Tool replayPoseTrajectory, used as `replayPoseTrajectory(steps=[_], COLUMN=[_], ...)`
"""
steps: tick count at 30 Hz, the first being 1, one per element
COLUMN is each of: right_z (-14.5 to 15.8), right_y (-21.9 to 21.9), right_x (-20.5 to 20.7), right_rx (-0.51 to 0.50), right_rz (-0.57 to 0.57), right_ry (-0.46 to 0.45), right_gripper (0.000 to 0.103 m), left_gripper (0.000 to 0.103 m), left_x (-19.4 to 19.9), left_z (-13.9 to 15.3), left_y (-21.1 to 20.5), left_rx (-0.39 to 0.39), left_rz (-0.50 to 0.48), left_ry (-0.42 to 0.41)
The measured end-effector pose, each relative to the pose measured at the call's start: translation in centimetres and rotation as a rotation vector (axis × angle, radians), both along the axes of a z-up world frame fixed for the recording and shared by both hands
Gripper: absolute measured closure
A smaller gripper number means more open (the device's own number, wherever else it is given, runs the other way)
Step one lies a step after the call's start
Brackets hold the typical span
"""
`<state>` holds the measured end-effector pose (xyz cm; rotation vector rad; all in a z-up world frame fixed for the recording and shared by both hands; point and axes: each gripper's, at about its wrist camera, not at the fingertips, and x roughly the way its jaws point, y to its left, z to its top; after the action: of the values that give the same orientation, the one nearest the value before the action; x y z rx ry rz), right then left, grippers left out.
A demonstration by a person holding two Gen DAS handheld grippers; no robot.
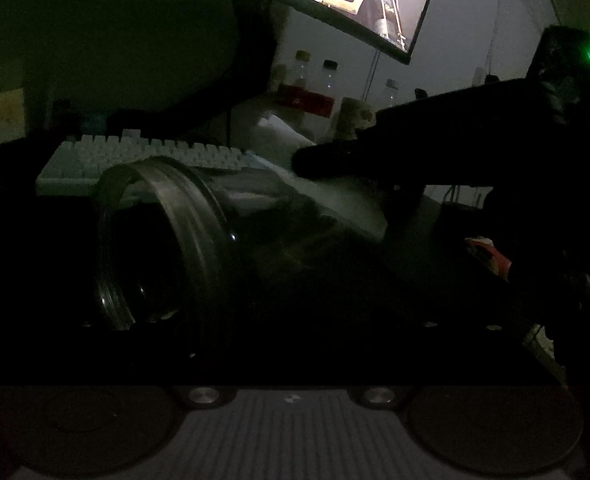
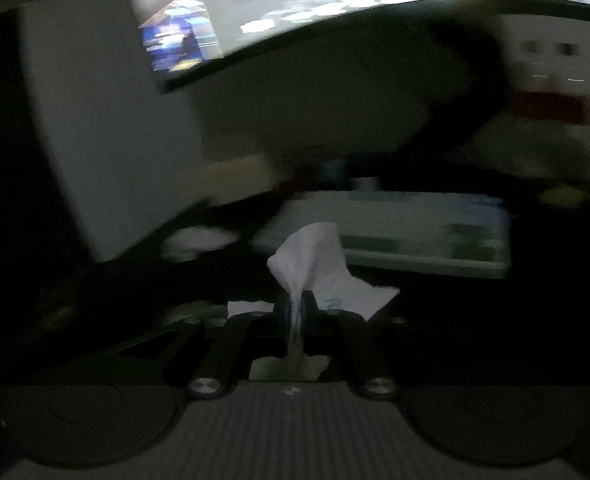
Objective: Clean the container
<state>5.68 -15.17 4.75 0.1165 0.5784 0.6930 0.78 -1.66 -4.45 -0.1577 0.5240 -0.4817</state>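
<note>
Two grippers. Right gripper (image 2: 295,312): fingers pinched shut on tissue (image 2: 315,264), which fans out ahead of fingertips. Left gripper (image 1: 295,312): jar (image 1: 175,240) lies sideways between fingers, mouth left; fingers dark, grip cannot be told. Keyboard (image 1: 147,156) beyond.

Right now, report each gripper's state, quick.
Left gripper: around the clear threaded-mouth glass jar; too dark to tell whether its jaws are shut.
Right gripper: shut on the crumpled white tissue.
</note>
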Motion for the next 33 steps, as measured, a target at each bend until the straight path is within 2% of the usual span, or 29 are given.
replayPoseTrajectory(steps=[2,3,7,9,14,16,23,25,28,30,31,33], right_z=[0.0,-0.1,-0.4,-0.5,-0.2,-0.3,-0.8,-0.7,-0.4,-0.4,-0.4,-0.6], right_y=[0.0,-0.2,-1.7,-1.7,-0.1,-0.2,-2.6,-1.9,-1.1,-1.2,-1.3,-2.0], right_x=[-0.3,-0.2,0.6,0.3,-1.1,-0.8,0.6,0.0,-0.9,-1.0,-0.9,-0.3], right_rx=[0.031,0.028,-0.003,-0.008,-0.006,0.004,-0.024,-0.03,0.018,0.03,0.031,0.004], right_rz=[0.06,0.049,-0.106,-0.128,0.013,0.014,-0.172,-0.132,0.001,0.028,0.025,-0.059], right_ry=[0.014,0.012,0.016,0.006,-0.028,-0.02,0.012,-0.012,-0.014,-0.011,-0.011,-0.015], right_gripper=[0.096,0.096,0.096,0.095,0.095,0.095,0.094,0.094,0.094,0.095,0.095,0.095], left_gripper=[0.017,0.017,0.016,0.016,0.015,0.015,0.015,0.015,0.015,0.015,0.015,0.015], left_x=[-0.2,-0.4,-0.9,-0.9,-0.6,-0.5,-0.4,-0.4,-0.3,-0.4,-0.5,-0.5], left_z=[0.0,0.0,-0.1,-0.2,-0.4,-0.4,-0.3,-0.4,-0.4,-0.4,-0.3,-0.3], left_y=[-0.3,-0.4,-0.8,-0.8,-1.1,-1.1,-0.9,-0.9,-1.1,-1.2,-1.2,-1.1], left_rx=[0.0,0.0,0.015,0.015,0.012,0.011,0.001,0.003,0.012,0.013,0.011,0.008], left_rz=[-0.009,-0.017,-0.034,-0.04,-0.056,-0.061,-0.062,-0.06,-0.056,-0.054,-0.053,-0.055], left_ry=[-0.002,-0.004,-0.014,-0.017,-0.02,-0.021,-0.019,-0.02,-0.022,-0.02,-0.019,-0.017])
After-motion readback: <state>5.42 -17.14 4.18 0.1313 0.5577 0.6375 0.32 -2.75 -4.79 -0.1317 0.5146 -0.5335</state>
